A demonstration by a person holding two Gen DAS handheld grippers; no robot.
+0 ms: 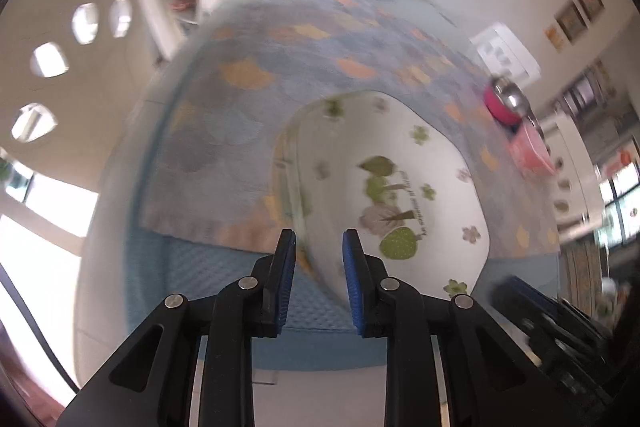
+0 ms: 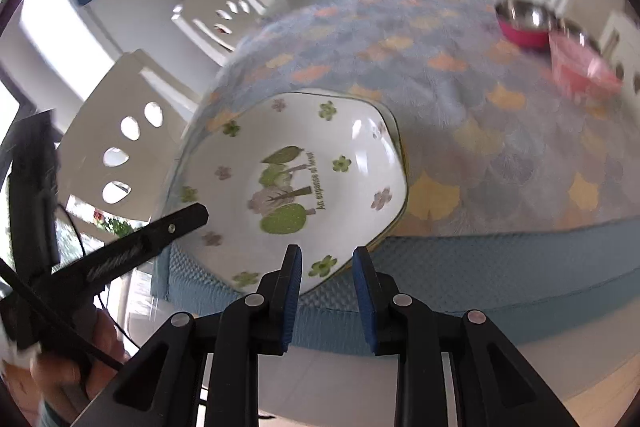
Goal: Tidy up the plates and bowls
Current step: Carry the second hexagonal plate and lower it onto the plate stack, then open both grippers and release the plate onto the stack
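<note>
My left tool stood slightly parted with the near rim of the tree-printed plate between its blue pads, though I couldn't tell if they pressed it. My right tool was likewise a little apart, the plate's edge just ahead of its tips, gripping nothing I could see. To do this well, I judged I should seat both tools squarely on the rim, lifting level toward the bowls far off to the right.
</note>
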